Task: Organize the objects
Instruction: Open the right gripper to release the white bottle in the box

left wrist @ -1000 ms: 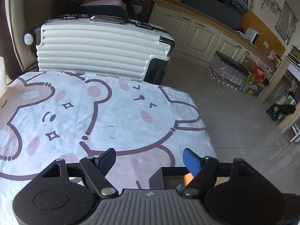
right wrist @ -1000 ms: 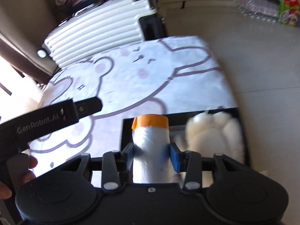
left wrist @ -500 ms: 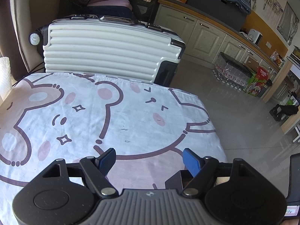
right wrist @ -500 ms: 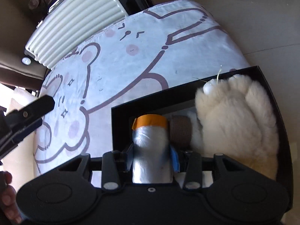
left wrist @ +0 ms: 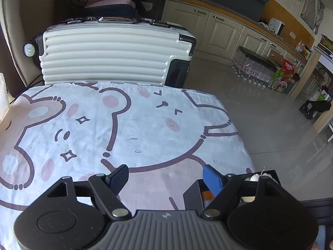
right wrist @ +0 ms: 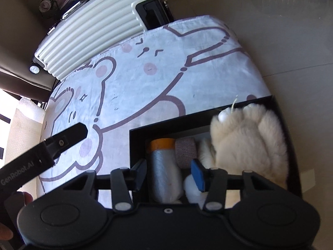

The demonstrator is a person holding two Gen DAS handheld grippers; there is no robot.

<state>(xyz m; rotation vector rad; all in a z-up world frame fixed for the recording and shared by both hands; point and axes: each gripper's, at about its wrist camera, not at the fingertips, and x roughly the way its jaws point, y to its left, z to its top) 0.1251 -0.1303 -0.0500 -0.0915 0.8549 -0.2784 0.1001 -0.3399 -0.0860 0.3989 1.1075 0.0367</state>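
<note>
**Roll's sitting in the box, right gripper spread around it**

So the right gripper (right wrist: 169, 174) is let go, its fingers spread wide on either side of the silvery-white wrapped roll with the orange cap (right wrist: 164, 170). There's a visible gap on both sides, so nothing is pinched. The roll lies inside the black rectangular box (right wrist: 136, 145), hugging the box's left wall, orange end pointing away from the gripper. Right beside it is a small brownish bandage-like roll (right wrist: 185, 151), and next to that the big fluffy cream paw-shaped plush glove (right wrist: 249, 137), which fills the right part of the box.

The left gripper (left wrist: 166, 177) is also spread wide with nothing between its fingers, hanging over the white tablecloth with the pink-and-brown cartoon bear print (left wrist: 135, 129). From its view, only a corner of the box pokes out at lower right. A ribbed cream hard-shell suitcase (left wrist: 108, 60) stands past the table's far edge.
</note>
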